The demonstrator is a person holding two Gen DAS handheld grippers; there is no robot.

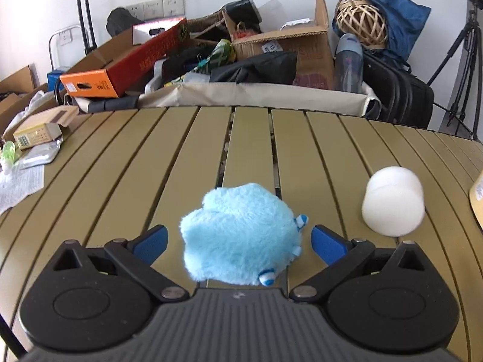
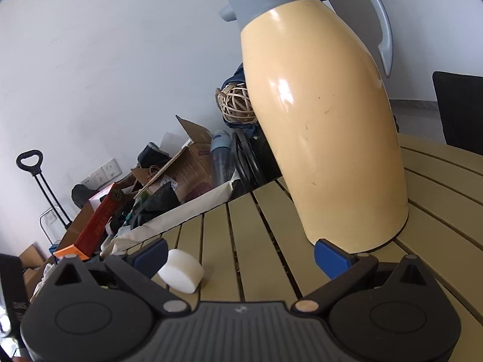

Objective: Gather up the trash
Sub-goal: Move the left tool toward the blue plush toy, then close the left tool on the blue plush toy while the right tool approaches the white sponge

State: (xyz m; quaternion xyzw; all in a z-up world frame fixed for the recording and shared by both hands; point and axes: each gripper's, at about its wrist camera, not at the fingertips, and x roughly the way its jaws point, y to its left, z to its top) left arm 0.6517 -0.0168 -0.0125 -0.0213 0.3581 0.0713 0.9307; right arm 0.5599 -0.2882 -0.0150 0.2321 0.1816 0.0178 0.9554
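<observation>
Lighting was bright, even and diffuse, with soft shadows. Glare marked the thermos jug (image 2: 320, 126). Both views showed strong fisheye bending and dark corner vignetting. The plush toy (image 1: 241, 235) appeared slightly soft.

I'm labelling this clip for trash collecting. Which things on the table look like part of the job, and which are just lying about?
Likely the job:
- blue plush toy, between the open left gripper fingers
- white foam cylinder, beside the open right gripper

Lying about:
- yellow thermos jug
- small carton and paper leaflet
- slatted table
</observation>
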